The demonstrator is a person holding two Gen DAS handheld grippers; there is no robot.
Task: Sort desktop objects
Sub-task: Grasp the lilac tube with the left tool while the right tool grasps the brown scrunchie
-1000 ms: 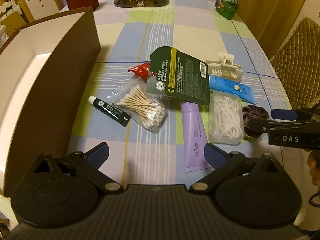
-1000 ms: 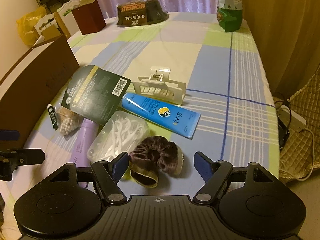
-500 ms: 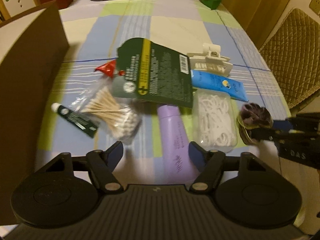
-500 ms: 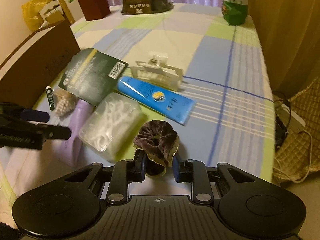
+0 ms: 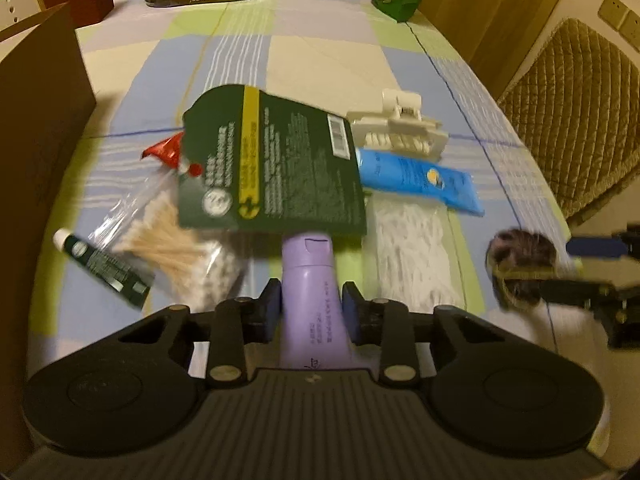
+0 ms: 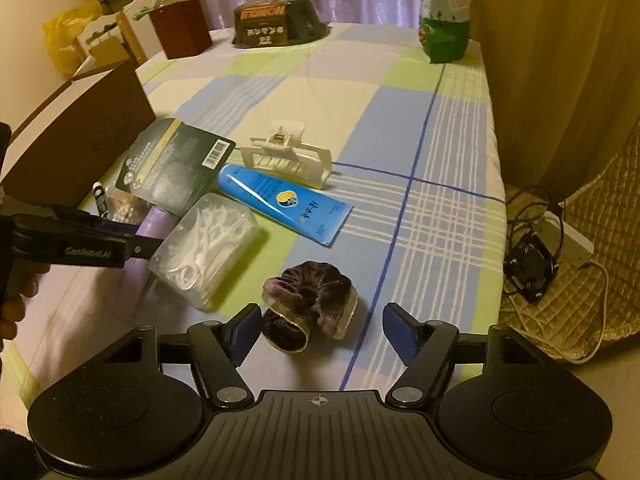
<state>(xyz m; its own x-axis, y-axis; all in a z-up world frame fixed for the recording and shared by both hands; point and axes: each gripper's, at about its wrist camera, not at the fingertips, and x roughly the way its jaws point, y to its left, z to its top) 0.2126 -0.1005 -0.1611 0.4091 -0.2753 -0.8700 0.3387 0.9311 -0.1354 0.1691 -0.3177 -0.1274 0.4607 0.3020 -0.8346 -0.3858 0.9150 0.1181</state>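
We see left gripper (image 5: 311,307) clamped on purple tube (image 5: 313,312), green card (image 5: 272,164) overlapping its cap at 12 o'clock; right gripper (image 6: 320,334) spread wide around scrunchie (image 6: 310,310); only right view shows cables (image 6: 536,240).

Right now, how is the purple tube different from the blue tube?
The purple tube sits between the left gripper fingers, which have closed on it; the blue tube lies free, touched by no gripper. The purple tube's cap end is tucked under the dark green card package, while the blue tube's cap end lies against that package's edge, in front of the white hair claw clip. Both are squeeze tubes lying flat on the checked tablecloth.
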